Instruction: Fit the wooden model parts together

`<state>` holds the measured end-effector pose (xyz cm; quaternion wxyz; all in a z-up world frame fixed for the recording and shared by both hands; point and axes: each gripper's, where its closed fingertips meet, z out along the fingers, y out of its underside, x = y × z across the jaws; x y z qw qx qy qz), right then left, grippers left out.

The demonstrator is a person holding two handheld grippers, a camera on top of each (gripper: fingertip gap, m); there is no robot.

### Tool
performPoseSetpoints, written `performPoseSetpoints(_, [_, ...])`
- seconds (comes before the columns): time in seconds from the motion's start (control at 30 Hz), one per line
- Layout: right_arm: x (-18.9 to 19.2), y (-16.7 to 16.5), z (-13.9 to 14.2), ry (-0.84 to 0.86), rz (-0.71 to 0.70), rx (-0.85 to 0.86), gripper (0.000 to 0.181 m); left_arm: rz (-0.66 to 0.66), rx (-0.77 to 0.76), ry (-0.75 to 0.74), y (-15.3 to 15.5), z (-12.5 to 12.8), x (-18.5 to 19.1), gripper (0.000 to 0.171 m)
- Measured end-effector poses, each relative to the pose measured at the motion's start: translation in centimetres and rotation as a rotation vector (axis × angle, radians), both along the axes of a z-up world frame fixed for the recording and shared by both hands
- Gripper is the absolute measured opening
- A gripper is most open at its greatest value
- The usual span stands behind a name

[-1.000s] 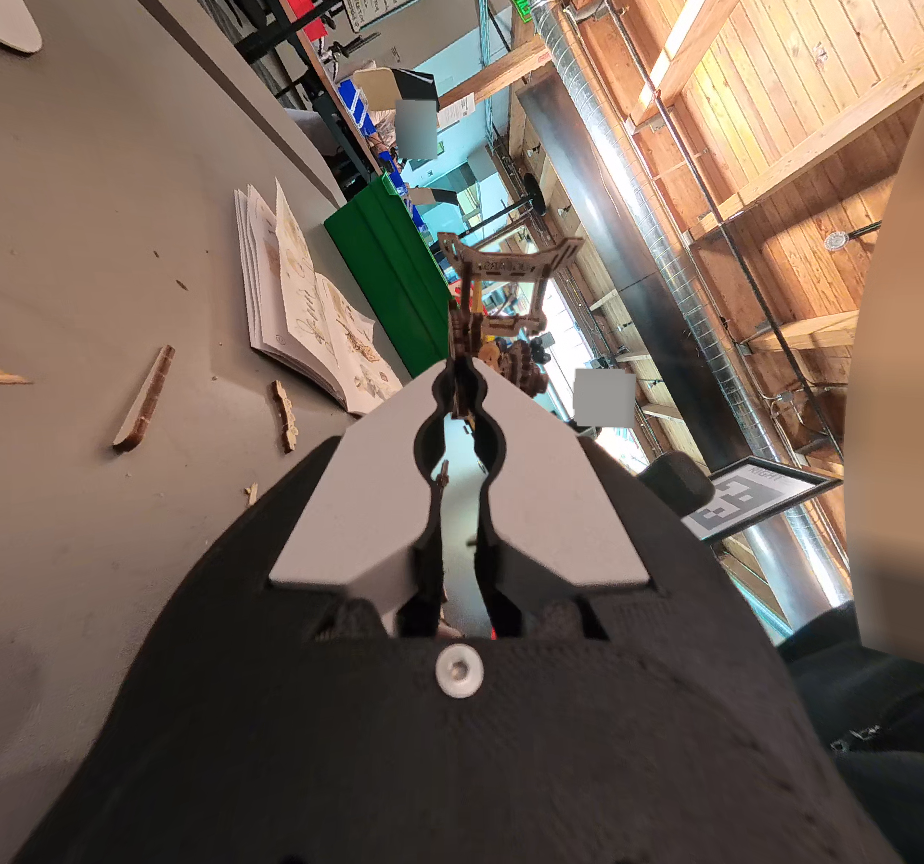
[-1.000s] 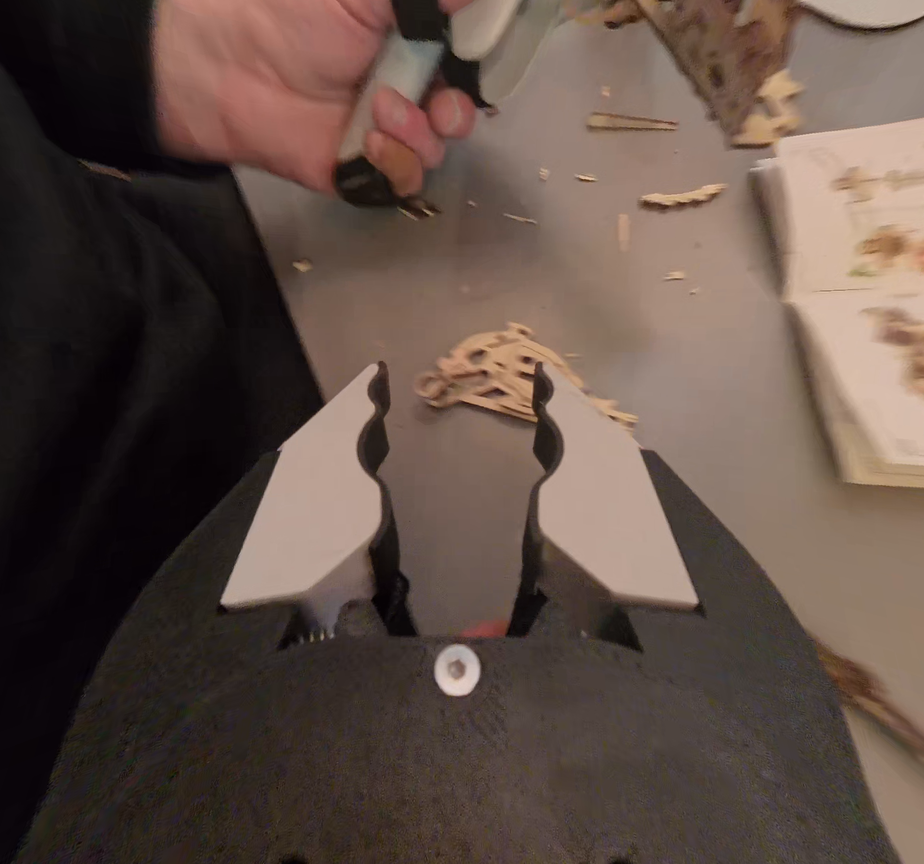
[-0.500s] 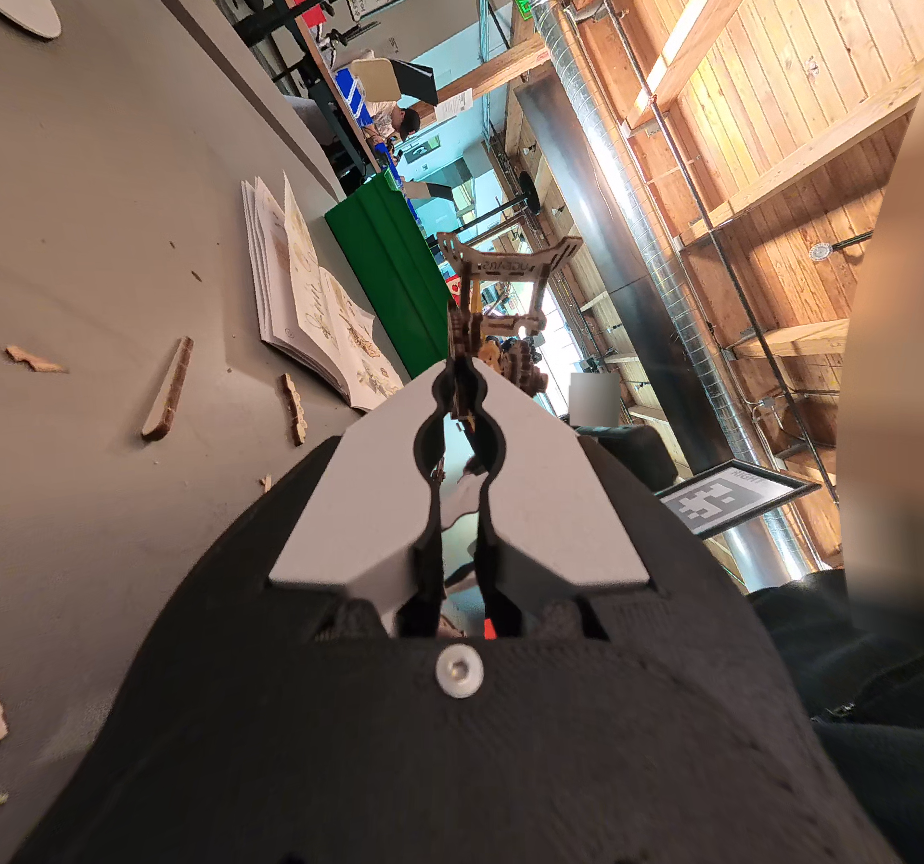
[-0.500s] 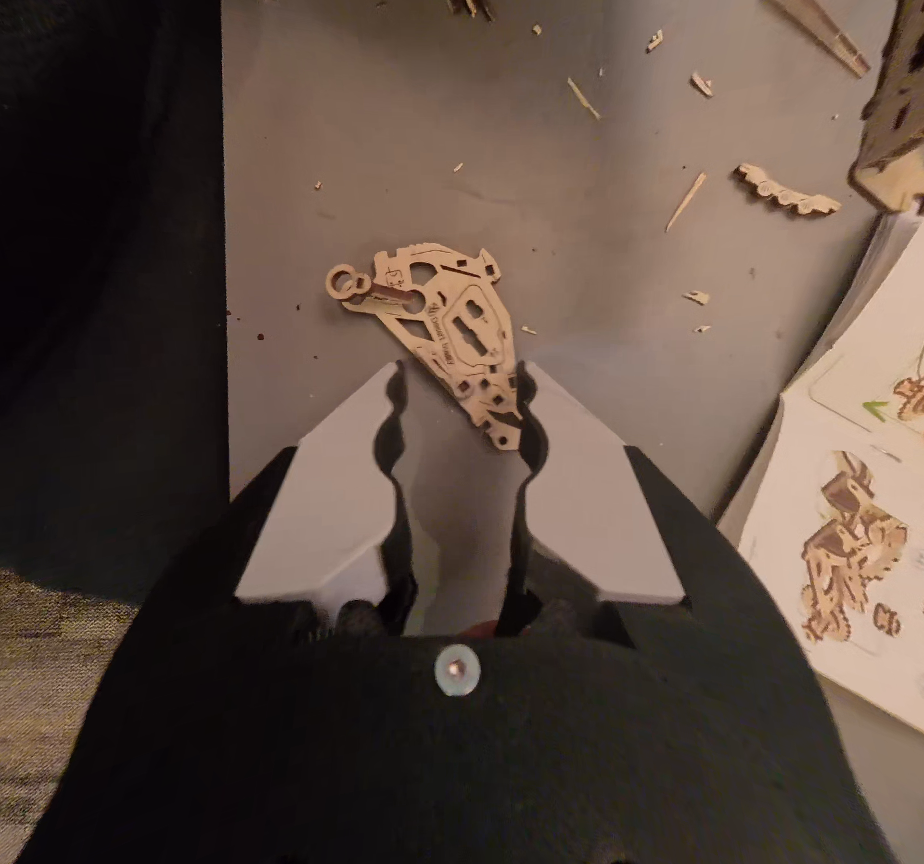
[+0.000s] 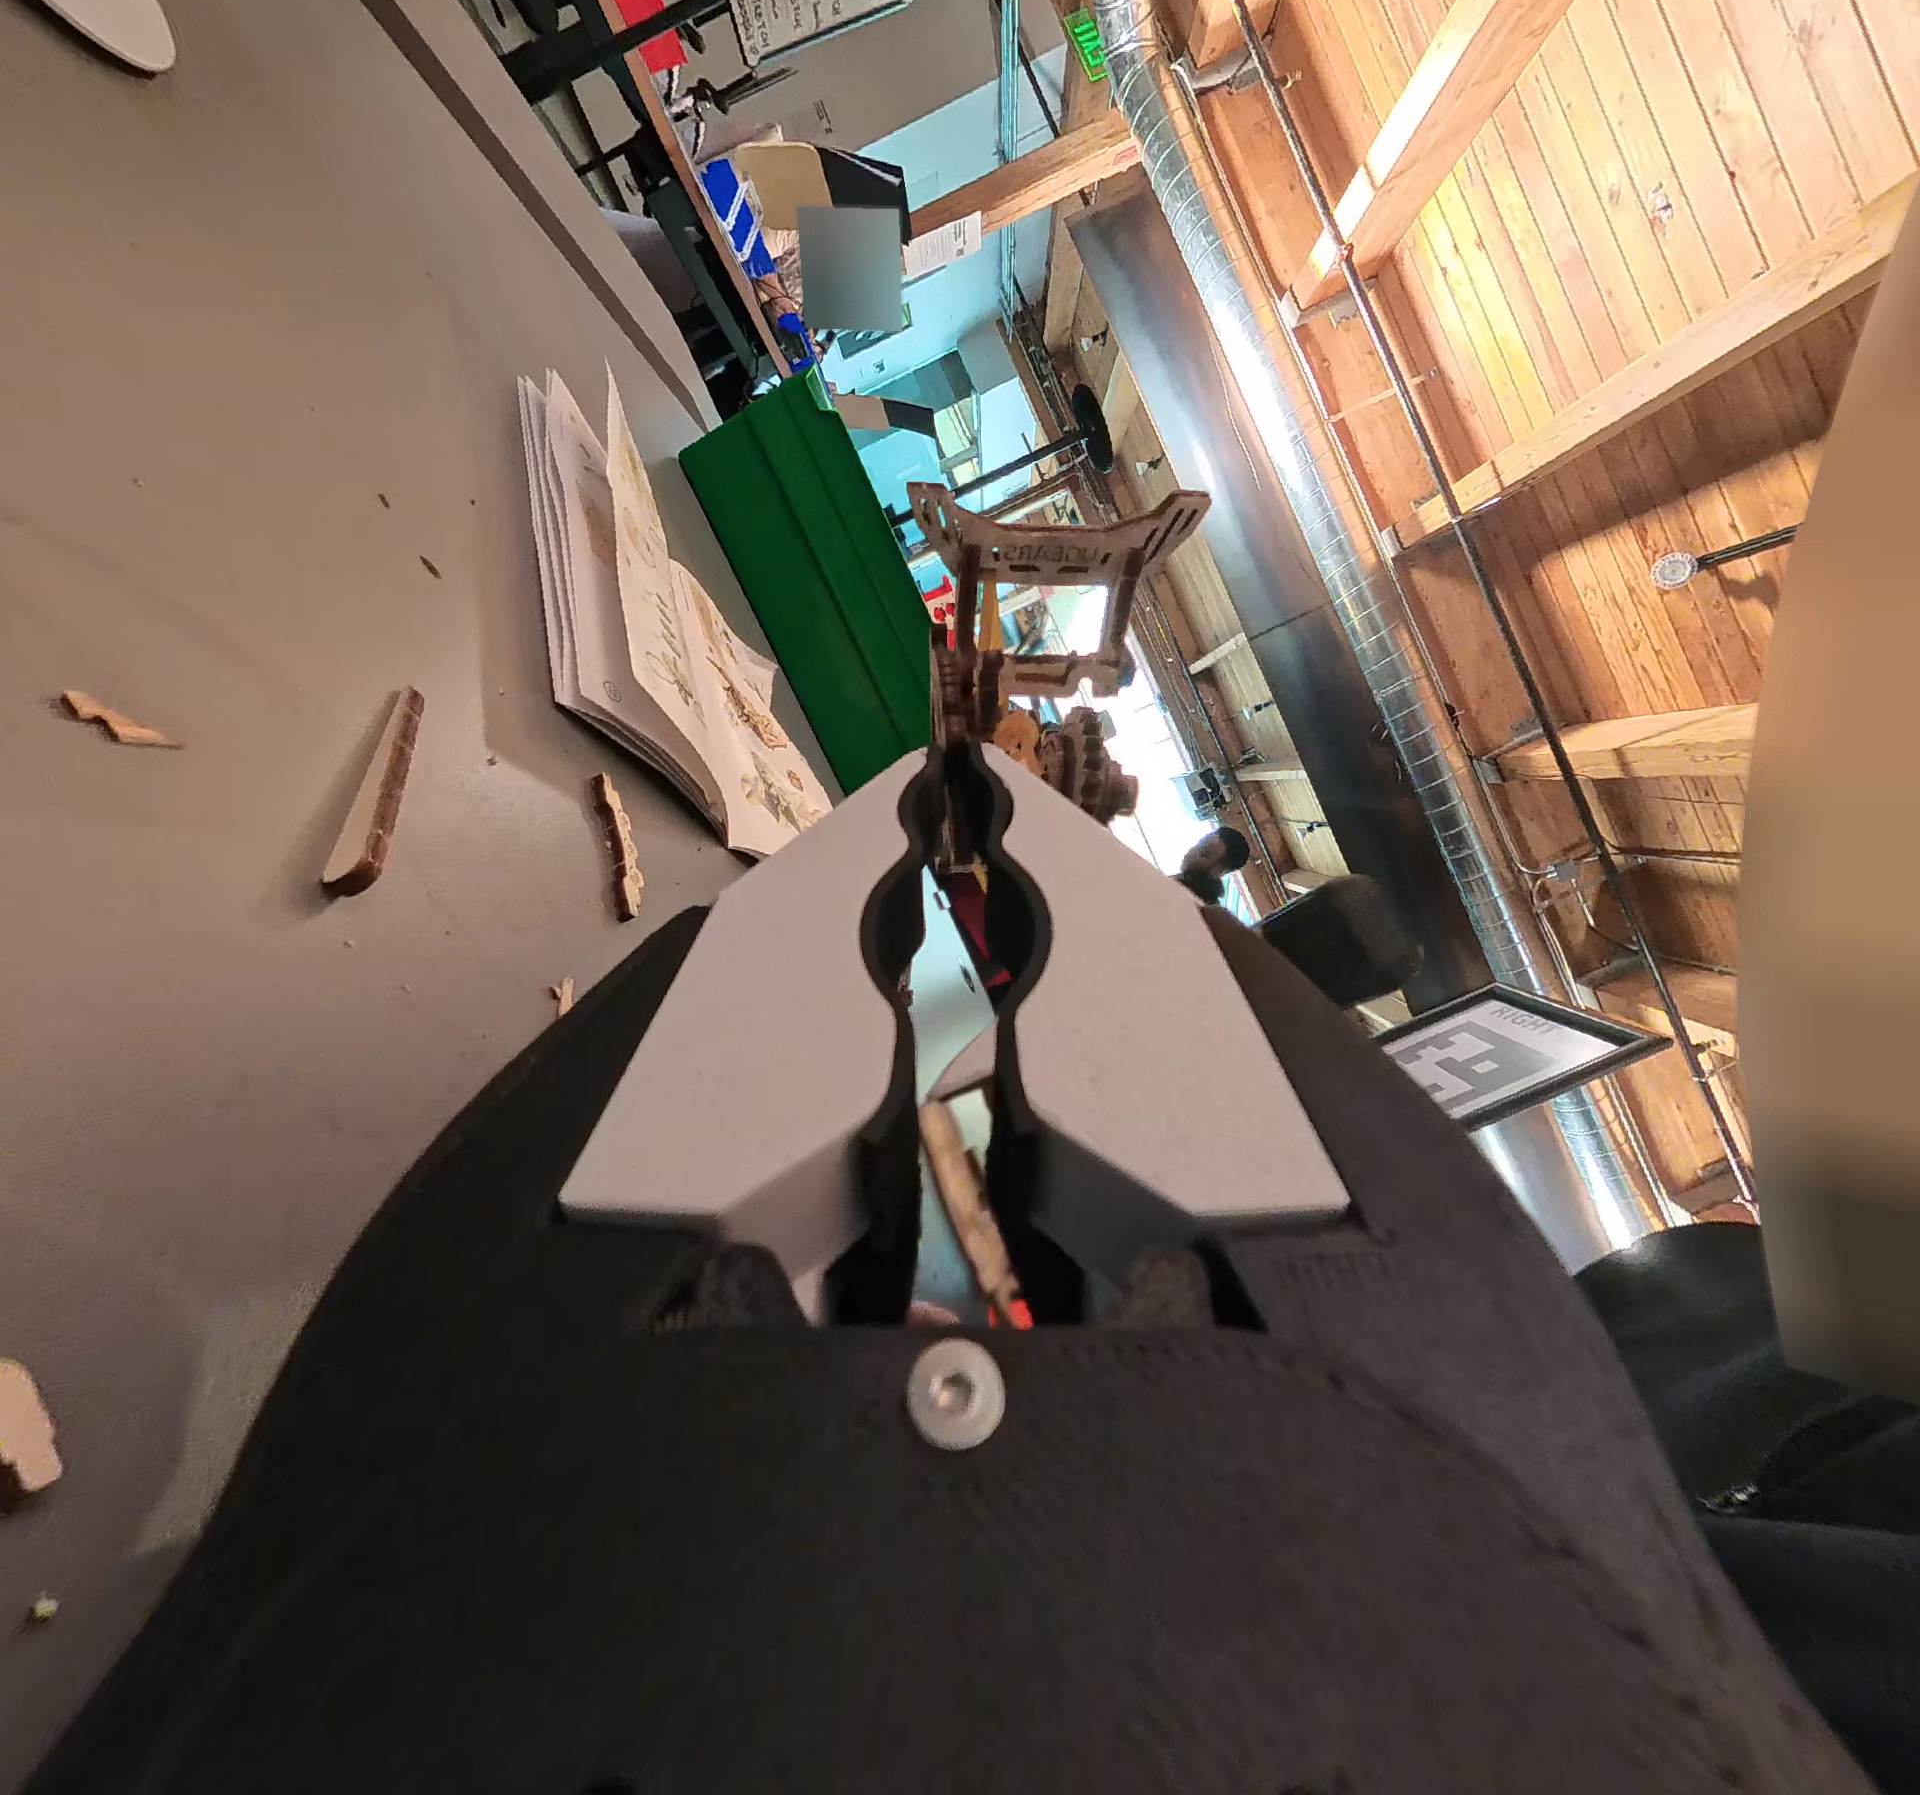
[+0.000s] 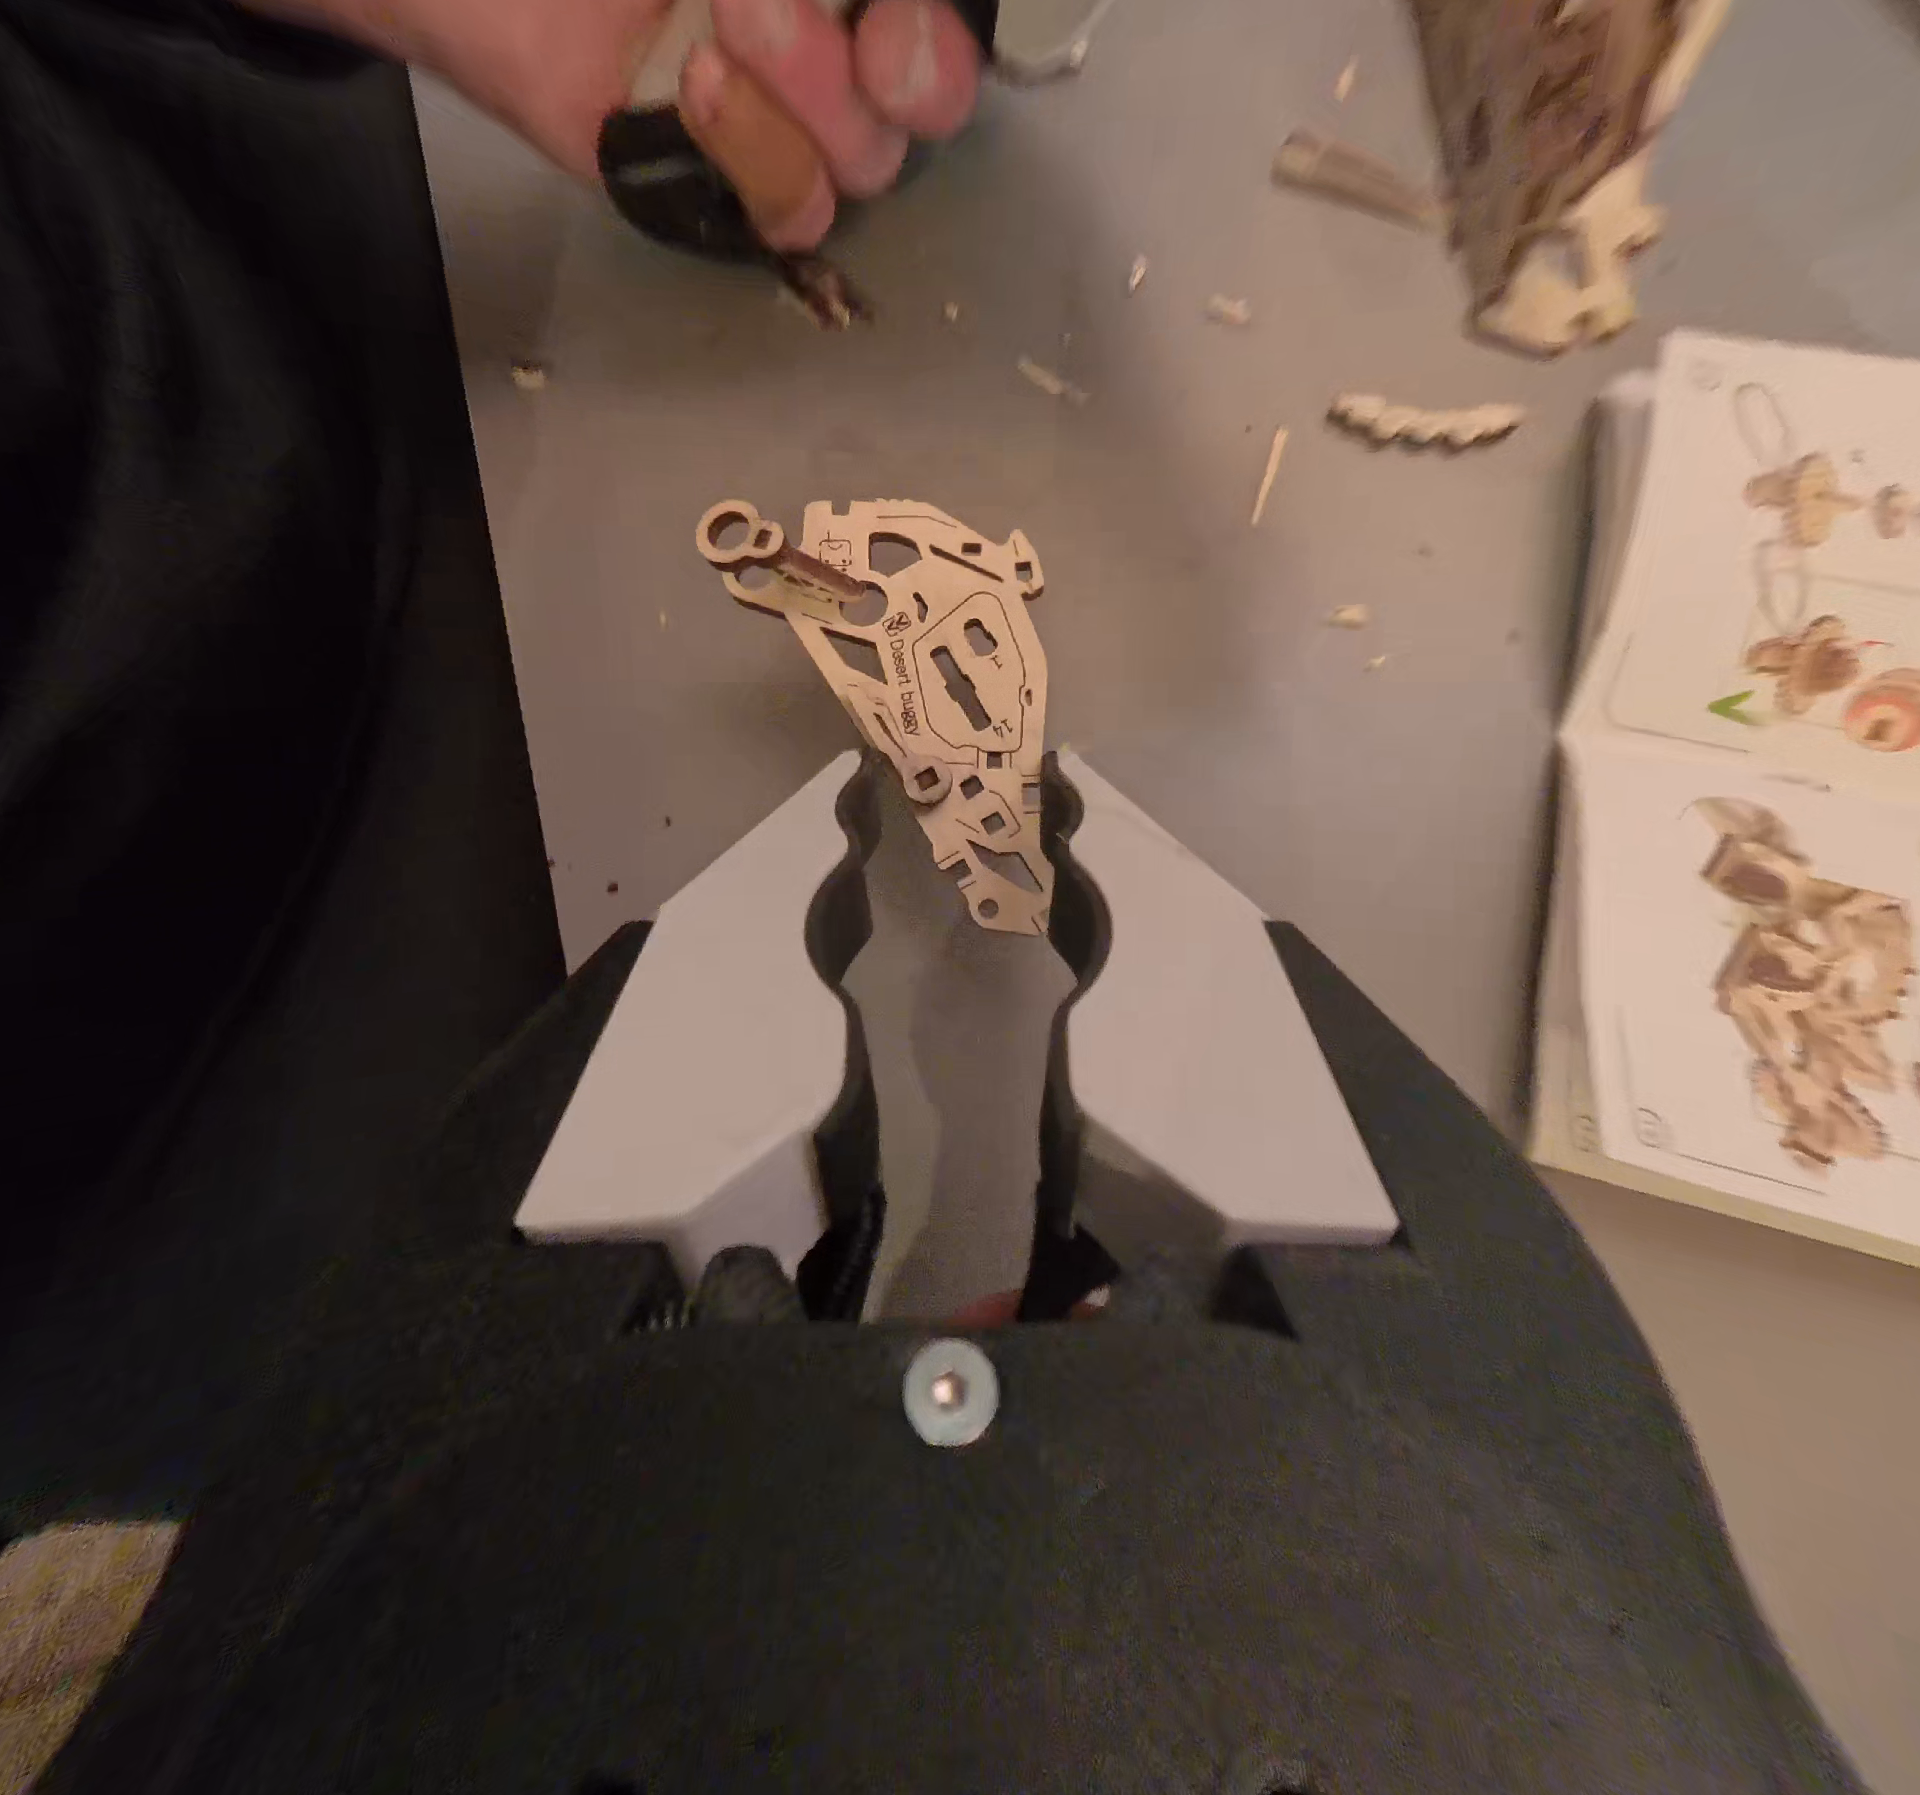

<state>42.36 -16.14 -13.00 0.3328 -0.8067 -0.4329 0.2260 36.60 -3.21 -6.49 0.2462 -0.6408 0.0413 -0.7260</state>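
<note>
My left gripper (image 5: 961,771) is shut on the lower edge of a partly built wooden model frame (image 5: 1044,602) and holds it up in the air, off the grey table (image 5: 208,395). In the right wrist view the same model (image 6: 1558,83) shows blurred at the top right, with a hand (image 6: 623,0) on the left gripper's handle. My right gripper (image 6: 961,779) is shut across the width of a flat, pale wooden side panel (image 6: 935,644) with cut-outs. The panel sticks out forward past the fingertips, above the table (image 6: 1247,810).
An open instruction booklet (image 5: 644,623) lies on the table and also shows in the right wrist view (image 6: 1745,810). A green box (image 5: 821,582) stands behind it. Wooden scraps (image 5: 374,789) (image 6: 1423,420) litter the table. A dark sleeve (image 6: 208,602) lies at the left. Across from one pair of fingers to the other is roughly 15 cm.
My right gripper's fingers closed in on the flat panel that lay on the table, and now hold it raised. My left gripper has kept hold of the model throughout.
</note>
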Motion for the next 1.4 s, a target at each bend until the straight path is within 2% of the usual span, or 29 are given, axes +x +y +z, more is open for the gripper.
performPoseSetpoints(0.2, [0.2, 3.4, 7.2, 0.153, -0.147, 0.196, 0.027, 0.013, -0.006, -0.003, 0.0, 0.0, 0.3, 0.001])
performPoseSetpoints(0.3, [0.8, 5.5, 9.5, 0.155, -0.245, 0.306, 0.027, 0.018, -0.005, -0.004, 0.0, 0.1, 0.5, 0.001])
performPoseSetpoints(0.4, [1.4, 7.3, 9.6, 0.077, -0.314, 0.367, 0.027, 0.020, -0.013, -0.008, 0.0, 0.2, 0.7, 0.001])
performPoseSetpoints(0.5, [0.6, 8.1, 10.0, 0.108, -0.337, 0.367, 0.027, 0.026, -0.017, -0.013, 0.1, 0.3, 0.8, 0.001])
performPoseSetpoints(0.73, [0.3, 9.4, 9.4, 0.059, -0.398, 0.403, 0.027, 0.033, -0.024, -0.028, 0.3, 0.4, 1.1, 0.001])
performPoseSetpoints(0.97, [-0.8, 9.6, 9.2, 0.066, -0.365, 0.411, 0.027, 0.040, -0.025, -0.031, 0.4, 0.4, 1.0, 0.001])
performPoseSetpoints(1.4, [-0.6, 9.9, 9.1, 0.054, -0.370, 0.424, 0.027, 0.035, -0.042, -0.045, 0.2, 0.5, 1.2, 0.001])
